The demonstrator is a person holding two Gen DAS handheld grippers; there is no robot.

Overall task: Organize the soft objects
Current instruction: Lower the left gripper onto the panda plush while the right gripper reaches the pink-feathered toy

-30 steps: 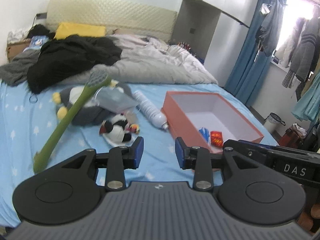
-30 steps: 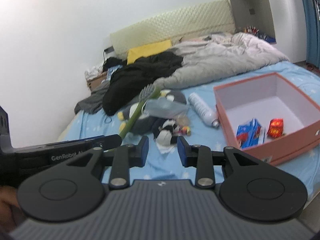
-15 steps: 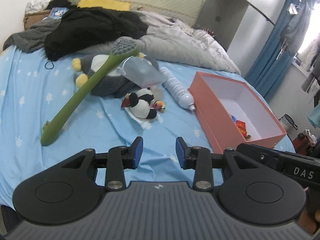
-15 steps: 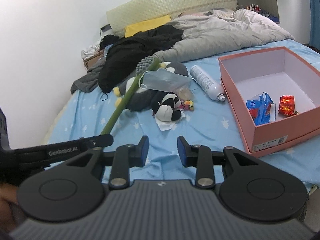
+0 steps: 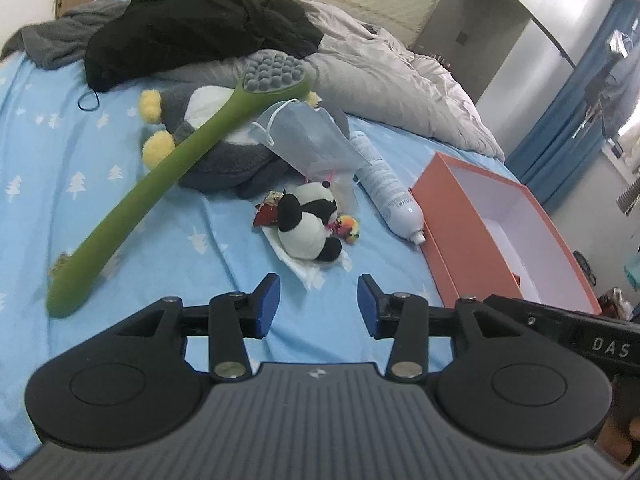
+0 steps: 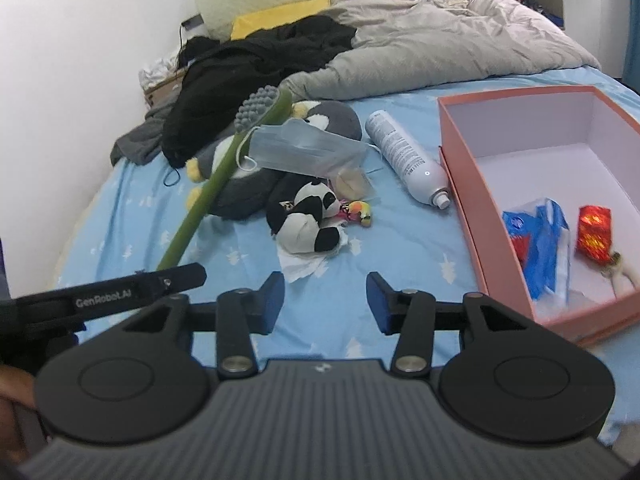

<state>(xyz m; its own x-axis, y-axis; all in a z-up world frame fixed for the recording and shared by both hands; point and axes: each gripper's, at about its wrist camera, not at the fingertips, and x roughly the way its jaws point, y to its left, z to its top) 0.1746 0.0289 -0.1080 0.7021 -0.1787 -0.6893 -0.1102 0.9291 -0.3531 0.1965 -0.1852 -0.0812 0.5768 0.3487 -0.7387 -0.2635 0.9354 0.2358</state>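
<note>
Above the blue star-print bed (image 5: 168,236), left tool (image 5: 319,305) and right tool (image 6: 325,303) hang spread wide, holding nothing. Just beyond lies a fuzzy panda toy (image 5: 308,224) on crumpled tissue, left of the rigid orange box (image 6: 464,184).

Left gripper (image 5: 319,300): jaws parted wide, blue pads (image 5: 269,304) facing each other across an empty gap, nothing between them. Fingers level, pointing forward and tilted down.

Right gripper (image 6: 325,304): same pose, jaws spread, blue pads (image 6: 275,304) apart with nothing held. Also angled down and forward.

The two grippers sit side by side: the right one's body shows at the left gripper's right edge, and the left one's body shows at the right gripper's left edge.
</note>
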